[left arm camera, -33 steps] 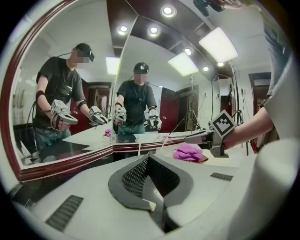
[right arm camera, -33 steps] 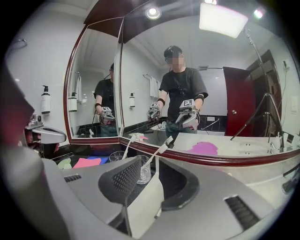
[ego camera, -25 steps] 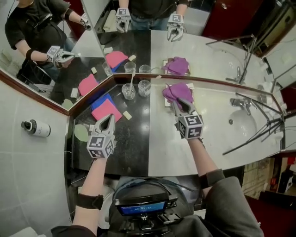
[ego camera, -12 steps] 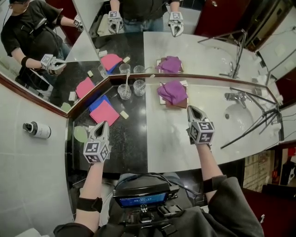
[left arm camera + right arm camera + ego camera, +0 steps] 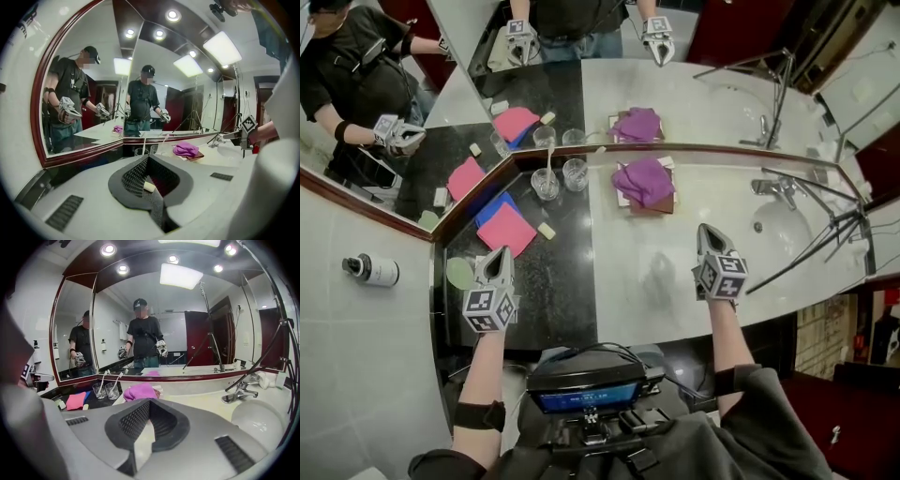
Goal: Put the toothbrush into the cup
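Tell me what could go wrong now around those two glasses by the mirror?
The two glass cups stand close together in the mirror corner; knocking one could topple both. The toothbrush sticks up tall from the left cup, so a careless reach might snag it. A tripod leg crosses the sink near the right gripper.
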### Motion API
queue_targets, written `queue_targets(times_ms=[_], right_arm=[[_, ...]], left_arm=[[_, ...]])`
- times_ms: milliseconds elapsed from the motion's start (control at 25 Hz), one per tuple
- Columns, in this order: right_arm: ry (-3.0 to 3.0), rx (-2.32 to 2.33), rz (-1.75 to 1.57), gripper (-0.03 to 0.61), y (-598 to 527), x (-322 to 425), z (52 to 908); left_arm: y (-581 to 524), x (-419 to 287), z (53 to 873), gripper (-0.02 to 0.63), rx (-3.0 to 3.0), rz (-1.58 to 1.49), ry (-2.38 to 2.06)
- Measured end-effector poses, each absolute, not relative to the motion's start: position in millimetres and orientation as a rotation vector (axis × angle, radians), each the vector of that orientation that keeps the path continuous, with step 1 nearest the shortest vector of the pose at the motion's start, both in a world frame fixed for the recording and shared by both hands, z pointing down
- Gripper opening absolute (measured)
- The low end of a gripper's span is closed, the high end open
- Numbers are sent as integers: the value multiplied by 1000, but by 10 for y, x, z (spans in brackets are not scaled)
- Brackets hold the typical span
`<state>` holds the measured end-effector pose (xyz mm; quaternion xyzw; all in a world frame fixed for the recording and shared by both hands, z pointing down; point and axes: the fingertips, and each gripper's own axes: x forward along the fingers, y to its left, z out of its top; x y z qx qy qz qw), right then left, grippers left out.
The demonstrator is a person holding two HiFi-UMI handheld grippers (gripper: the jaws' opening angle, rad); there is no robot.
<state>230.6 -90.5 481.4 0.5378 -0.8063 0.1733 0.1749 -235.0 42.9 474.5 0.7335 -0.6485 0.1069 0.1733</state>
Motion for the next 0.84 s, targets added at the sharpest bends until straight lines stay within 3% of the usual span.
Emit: queue_targets(times_ms=[840], right_arm=[[-2277, 1510, 473, 15, -814, 2285, 4854]], left_arm=[[581, -2352, 4813, 0, 2055, 299, -1834]])
